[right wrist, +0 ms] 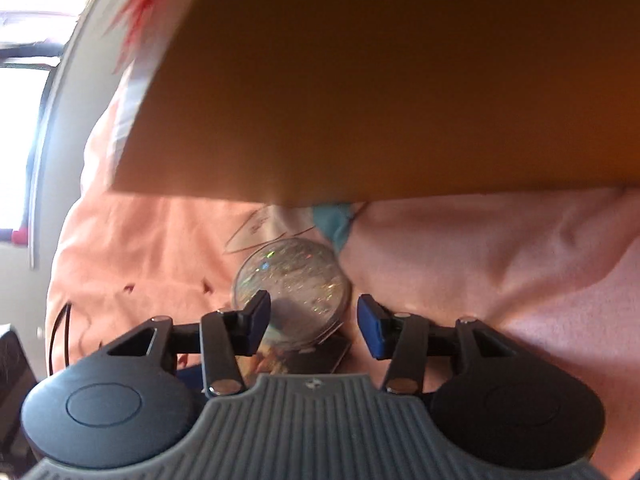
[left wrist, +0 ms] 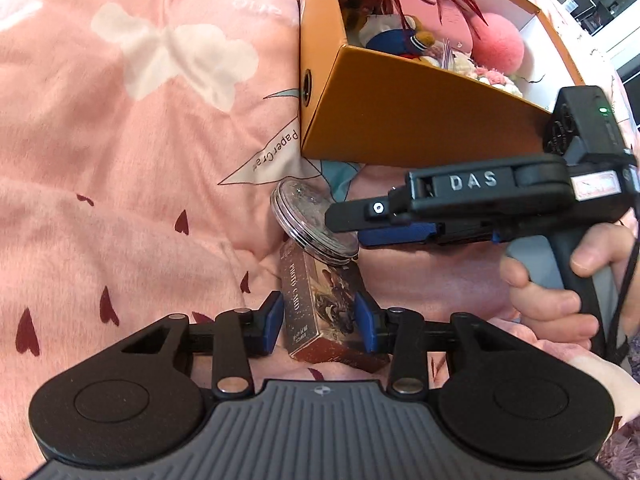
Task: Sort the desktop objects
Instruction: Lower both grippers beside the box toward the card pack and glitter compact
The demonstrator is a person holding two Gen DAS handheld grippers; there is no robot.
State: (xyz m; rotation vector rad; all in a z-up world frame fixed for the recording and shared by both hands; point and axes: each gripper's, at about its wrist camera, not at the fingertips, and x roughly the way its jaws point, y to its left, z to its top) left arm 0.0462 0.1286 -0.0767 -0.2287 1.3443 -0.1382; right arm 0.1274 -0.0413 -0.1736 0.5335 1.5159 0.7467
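Observation:
A brown photo card box (left wrist: 324, 304) lies on the pink blanket, and my left gripper (left wrist: 319, 320) has its blue pads against both of its sides. A round clear glittery case (left wrist: 310, 222) rests on the box's far end. My right gripper (right wrist: 314, 324) is open, with its pads on either side of the case (right wrist: 294, 286) and not touching it. It shows from the side in the left wrist view (left wrist: 360, 220). An orange storage box (left wrist: 400, 120) holding plush toys (left wrist: 432, 28) stands just behind.
The pink blanket (left wrist: 120, 200) with white butterfly and dark heart prints covers the surface. The orange box's wall (right wrist: 380, 100) fills the upper right wrist view. A hand (left wrist: 560, 292) holds the right gripper's handle. A window shows at far left (right wrist: 20, 100).

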